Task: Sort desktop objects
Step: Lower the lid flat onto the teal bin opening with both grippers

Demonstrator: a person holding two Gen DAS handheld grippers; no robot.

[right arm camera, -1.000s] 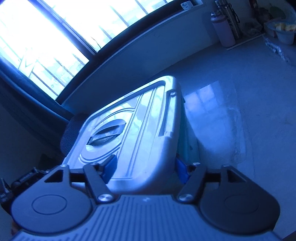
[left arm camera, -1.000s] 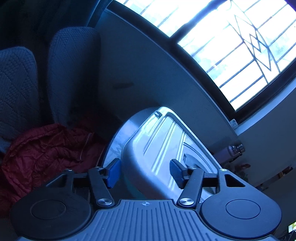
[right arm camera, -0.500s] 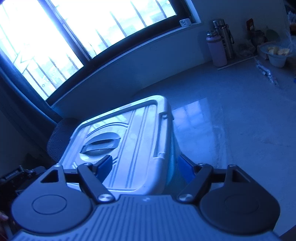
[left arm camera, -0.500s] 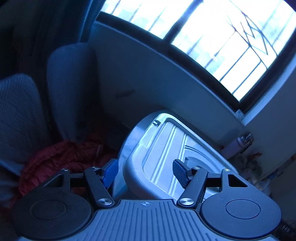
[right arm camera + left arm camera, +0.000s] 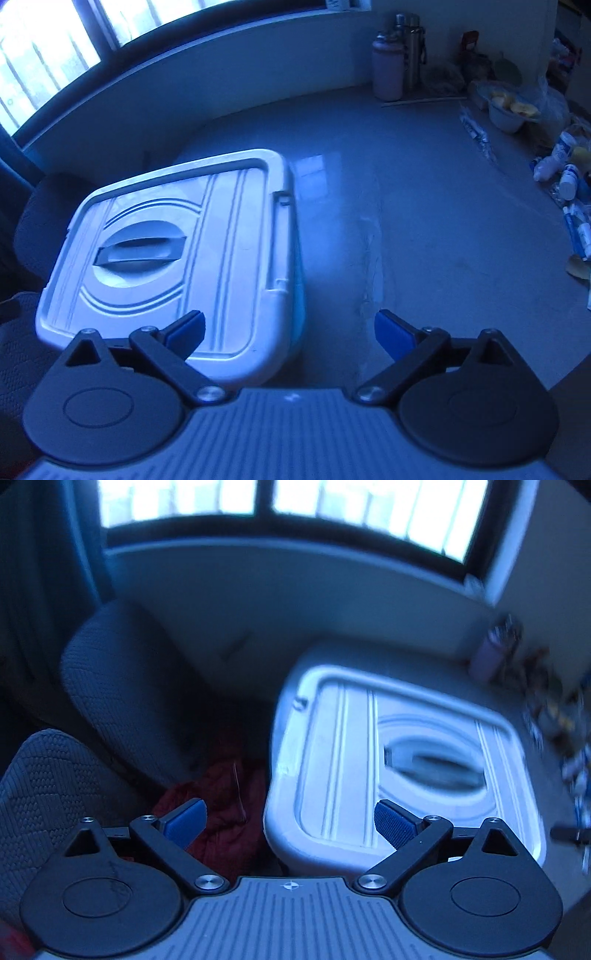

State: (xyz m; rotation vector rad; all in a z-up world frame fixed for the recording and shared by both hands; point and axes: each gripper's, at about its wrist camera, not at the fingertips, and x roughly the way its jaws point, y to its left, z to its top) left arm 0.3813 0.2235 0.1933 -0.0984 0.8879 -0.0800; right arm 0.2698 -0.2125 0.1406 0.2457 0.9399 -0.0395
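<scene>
At the desk's near-left corner sits the lidded storage box [image 5: 177,254]; your left gripper [image 5: 290,821] and right gripper [image 5: 290,332] hover wide open, empty. Approach the lid handle [image 5: 140,249] squarely.

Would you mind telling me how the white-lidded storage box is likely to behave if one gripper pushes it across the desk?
The storage box looks like rigid moulded plastic, so it should probably slide rather than flex. The desk appears glossy, so it may slide easily. It is broad and low, so tipping seems unlikely, though a push at one corner could turn it. Its weight cannot be judged with the lid shut.
</scene>
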